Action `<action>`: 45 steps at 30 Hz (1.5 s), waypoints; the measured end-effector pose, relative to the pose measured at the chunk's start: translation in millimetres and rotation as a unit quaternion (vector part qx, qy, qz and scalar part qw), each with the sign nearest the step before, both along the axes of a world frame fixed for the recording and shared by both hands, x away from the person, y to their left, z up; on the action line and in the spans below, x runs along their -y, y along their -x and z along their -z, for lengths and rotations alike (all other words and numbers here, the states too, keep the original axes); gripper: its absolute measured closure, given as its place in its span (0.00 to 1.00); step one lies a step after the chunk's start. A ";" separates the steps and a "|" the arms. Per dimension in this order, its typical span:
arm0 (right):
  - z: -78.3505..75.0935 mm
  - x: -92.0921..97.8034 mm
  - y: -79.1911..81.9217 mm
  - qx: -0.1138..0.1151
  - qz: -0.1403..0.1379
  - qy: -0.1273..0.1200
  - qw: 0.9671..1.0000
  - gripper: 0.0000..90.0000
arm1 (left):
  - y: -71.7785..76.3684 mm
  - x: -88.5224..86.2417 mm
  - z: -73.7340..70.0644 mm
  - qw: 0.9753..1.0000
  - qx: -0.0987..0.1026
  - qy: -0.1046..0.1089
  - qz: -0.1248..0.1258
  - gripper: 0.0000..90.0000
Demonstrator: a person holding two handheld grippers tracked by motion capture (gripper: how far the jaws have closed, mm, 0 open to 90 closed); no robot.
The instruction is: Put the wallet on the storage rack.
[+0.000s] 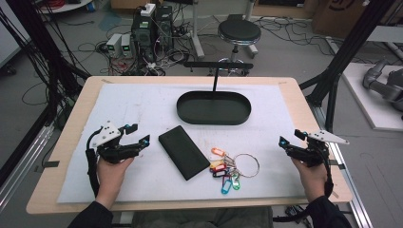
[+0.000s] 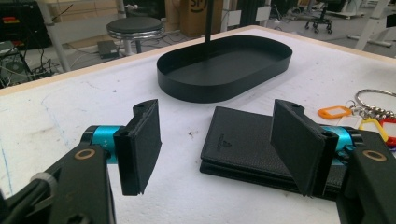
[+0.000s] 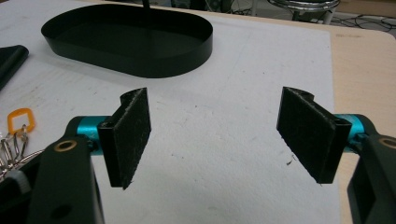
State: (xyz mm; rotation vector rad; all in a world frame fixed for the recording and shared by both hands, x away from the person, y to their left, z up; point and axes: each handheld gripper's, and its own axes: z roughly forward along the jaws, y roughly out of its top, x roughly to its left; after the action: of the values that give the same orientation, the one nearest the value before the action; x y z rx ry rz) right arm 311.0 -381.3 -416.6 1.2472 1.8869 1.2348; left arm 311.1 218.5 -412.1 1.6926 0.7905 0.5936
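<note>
Two pairs of tongs wait at the near edge of the worktop [image 1: 66, 118], and from the high view both hang apart from everything. The left tongs [image 1: 138, 134] sit just beside the flat black leather wallet [image 1: 183, 152], pointed at it; the right tongs [image 1: 290, 142] stay well off to the side. Between them lies a metal key ring with coloured plastic tags [image 1: 227, 168], touching the wallet's near corner, and the oval black metal tray [image 1: 214, 107] stands farther back, empty, looking like the place these things would go.

Over to the left gripper view: the tongs [image 2: 217, 140] are spread wide, holding nothing, with the wallet [image 2: 252, 140] right ahead between the pads, which looks like a line-up for a grab. The tray [image 2: 224, 65] lies beyond.

Right gripper view now: the tongs [image 3: 224, 135] are spread too, framing bare white mat [image 3: 219, 154], with the tags [image 3: 18, 122] at the left edge.
</note>
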 end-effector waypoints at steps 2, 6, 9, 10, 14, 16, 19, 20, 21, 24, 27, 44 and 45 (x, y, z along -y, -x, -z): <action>0.4 -1.1 -1.8 -0.003 0.000 -0.001 1.000 0.29 | -0.7 -1.1 1.4 1.000 -0.006 0.003 -0.001 0.34; 1.4 -2.8 -3.7 -0.005 -0.004 0.001 1.000 0.29 | -1.2 -1.9 2.8 1.000 -0.011 0.001 -0.008 0.34; 1.3 -2.9 -3.6 -0.004 -0.004 0.000 1.000 0.29 | -1.5 -1.4 3.2 1.000 -0.014 0.000 -0.012 0.33; 1.2 -2.7 -3.6 -0.004 -0.004 0.000 1.000 0.29 | -1.8 -1.6 3.5 1.000 -0.016 -0.003 -0.010 0.33; 1.6 -4.1 -3.9 -0.006 -0.006 -0.001 1.000 0.29 | -2.1 -0.1 5.4 1.000 -0.024 -0.011 -0.010 0.33; 1.7 -7.3 -4.4 -0.004 -0.011 0.002 1.000 0.29 | -2.3 1.0 6.6 0.999 -0.027 -0.017 -0.010 0.33; 1.7 -10.3 -4.6 -0.007 -0.017 0.002 1.000 0.30 | -2.5 1.8 7.5 0.999 -0.031 -0.020 -0.012 0.33; 1.8 -11.5 -4.8 -0.006 -0.019 0.005 1.000 0.30 | -2.7 2.0 7.8 0.999 -0.032 -0.022 -0.012 0.33; 1.7 -13.2 -4.7 -0.007 -0.021 0.004 1.000 0.30 | -2.8 2.2 8.0 0.999 -0.033 -0.023 -0.012 0.33; 1.1 -20.3 -4.9 -0.007 -0.033 0.001 0.999 0.30 | -2.9 2.7 8.6 0.999 -0.036 -0.026 -0.012 0.33; 0.7 -28.2 -4.8 -0.009 -0.042 -0.003 0.999 0.30 | -3.1 3.0 9.1 0.999 -0.038 -0.028 -0.013 0.32; 0.1 -103.0 -4.4 -0.040 -0.141 -0.013 0.989 0.37 | -3.9 -1.4 11.7 0.998 -0.048 -0.034 -0.021 0.33; 0.1 -103.0 -4.4 -0.040 -0.141 -0.013 0.989 0.37 | -3.9 -1.4 11.7 0.998 -0.048 -0.034 -0.021 0.33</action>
State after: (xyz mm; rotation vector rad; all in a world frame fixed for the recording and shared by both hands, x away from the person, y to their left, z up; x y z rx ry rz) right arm 315.4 -278.3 -416.7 1.0831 2.1711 1.3723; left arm 315.0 219.9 -423.8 1.7807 0.8857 0.5761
